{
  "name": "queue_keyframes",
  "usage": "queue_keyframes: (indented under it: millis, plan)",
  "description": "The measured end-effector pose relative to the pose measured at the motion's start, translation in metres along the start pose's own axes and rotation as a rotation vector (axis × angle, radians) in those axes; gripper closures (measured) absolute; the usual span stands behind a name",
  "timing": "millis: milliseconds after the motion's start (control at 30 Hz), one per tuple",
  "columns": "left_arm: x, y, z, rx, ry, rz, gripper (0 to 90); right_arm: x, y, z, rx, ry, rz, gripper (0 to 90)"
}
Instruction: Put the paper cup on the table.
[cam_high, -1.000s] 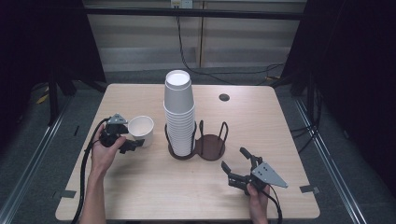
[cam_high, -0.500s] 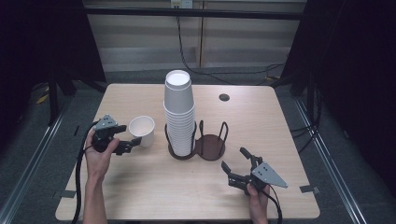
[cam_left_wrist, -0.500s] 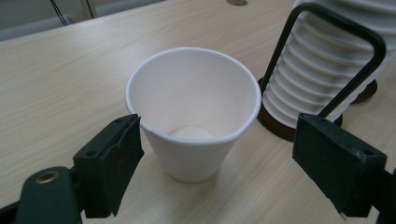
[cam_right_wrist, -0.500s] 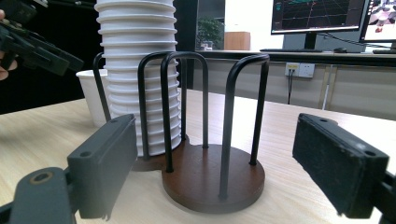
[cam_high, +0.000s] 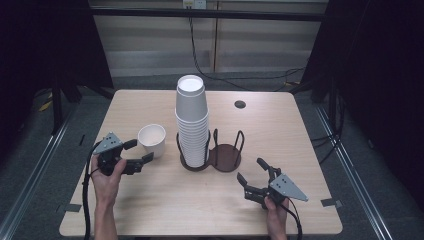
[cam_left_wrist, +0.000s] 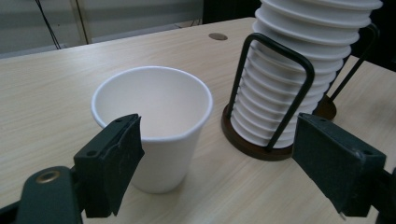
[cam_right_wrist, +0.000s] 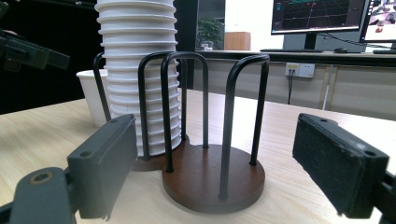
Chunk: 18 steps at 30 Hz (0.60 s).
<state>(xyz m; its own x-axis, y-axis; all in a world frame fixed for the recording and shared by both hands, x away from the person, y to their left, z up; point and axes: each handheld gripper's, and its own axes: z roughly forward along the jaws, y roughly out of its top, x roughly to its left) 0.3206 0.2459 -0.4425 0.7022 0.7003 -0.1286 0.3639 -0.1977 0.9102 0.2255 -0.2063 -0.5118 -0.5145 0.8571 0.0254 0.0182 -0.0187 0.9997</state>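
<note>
At the left of the desk (cam_high: 150, 200), the left tool (cam_high: 134, 155) lies low by the desk top with its jaws spread apart and nothing between them; its front jaw tip sits just beside the single paper cup (cam_high: 152, 140), which stands upright and free on the bare wood. In the left gripper view the cup (cam_left_wrist: 154, 126) stands close ahead, one jaw crossing in front of its rim, the other well off to the side, so the grip on it looks released or not yet made; either way the cup is on the desk and not in any holder. Just right of it stands the tall stack of cups (cam_high: 191, 120), nested in the left ring of the double wire cup holder (cam_high: 226, 156), whose right ring and dark round base are vacant. Further right, the right tool (cam_high: 256, 176) rests near the desk's front edge, jaws wide and holding nothing, aimed at that vacant ring, which the right gripper view shows straight ahead (cam_right_wrist: 212, 179). My reading is that one cup has been separated from the stack and set down; what seems left is to carry cups to the free ring, and none stands there so far.
</note>
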Motion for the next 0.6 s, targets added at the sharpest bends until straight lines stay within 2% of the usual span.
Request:
queue_keyframes:
  millis: [100,200,233,267,300,367,400,433,467,567,600]
  plan:
    - [-0.009,-0.006,0.000,-0.006,0.004,0.008,16.1,0.000,0.000,0.000,0.000,-0.001,0.000,13.3]
    - [-0.013,-0.009,-0.002,-0.090,-0.026,-0.016,16.1,0.000,0.000,0.000,0.001,0.000,0.000,13.3]
    - [-0.014,-0.010,-0.003,-0.103,-0.023,-0.016,16.1,0.000,0.000,0.000,0.001,-0.001,0.000,13.3]
    - [-0.016,-0.012,-0.003,-0.109,0.001,-0.006,16.1,0.000,0.000,0.000,-0.001,0.000,0.000,13.3]
    - [-0.018,-0.015,-0.003,-0.126,0.015,-0.023,16.1,0.000,0.000,0.000,-0.002,-0.001,-0.001,13.3]
    - [-0.019,-0.020,-0.003,-0.124,0.054,-0.024,16.1,0.000,0.000,0.000,-0.001,-0.002,0.000,13.3]
    - [-0.020,-0.023,-0.003,-0.138,0.062,-0.031,16.1,0.000,0.000,0.000,0.001,-0.002,-0.002,13.3]
    - [-0.021,-0.026,-0.004,-0.161,0.045,-0.043,16.1,0.000,0.000,0.000,0.001,-0.001,0.000,13.3]
    - [-0.023,-0.027,-0.004,-0.160,0.012,-0.047,16.1,0.000,0.000,0.000,0.001,-0.001,-0.001,13.3]
    - [-0.038,-0.027,0.000,-0.132,0.023,0.023,16.1,0.000,0.000,0.000,0.001,-0.001,-0.003,13.3]
    - [-0.043,-0.028,0.001,-0.130,0.004,0.047,16.1,0.000,0.000,0.000,0.001,-0.002,-0.002,13.3]
